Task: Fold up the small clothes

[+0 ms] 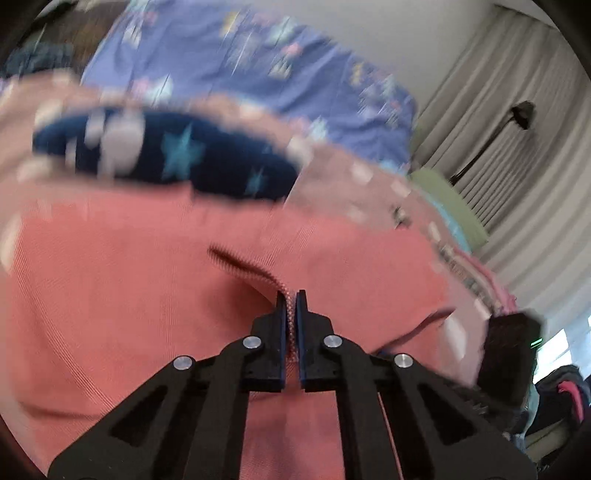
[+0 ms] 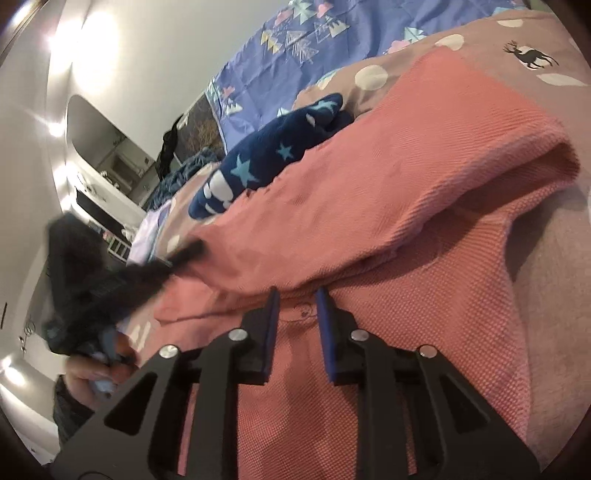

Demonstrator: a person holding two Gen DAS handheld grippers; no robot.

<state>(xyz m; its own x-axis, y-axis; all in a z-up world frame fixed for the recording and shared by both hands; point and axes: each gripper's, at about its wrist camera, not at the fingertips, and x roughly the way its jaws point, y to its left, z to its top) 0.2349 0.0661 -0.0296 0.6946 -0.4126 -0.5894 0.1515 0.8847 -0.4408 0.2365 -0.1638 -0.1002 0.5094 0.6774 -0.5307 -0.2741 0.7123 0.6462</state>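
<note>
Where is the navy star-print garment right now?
The navy star-print garment lies on the spotted bedcover, just beyond the far edge of the pink garment; it shows upper left of centre in both wrist views.

Bare dotted bedspread [image 2: 535, 33] beyond the coral garment [image 2: 424, 155]; navy star garment [image 2: 273, 155] just beside its far edge.

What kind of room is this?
Most likely a bedroom: the pink garment lies on a bed with a spotted duvet and a blue patterned sheet, and long curtains hang behind.
</note>
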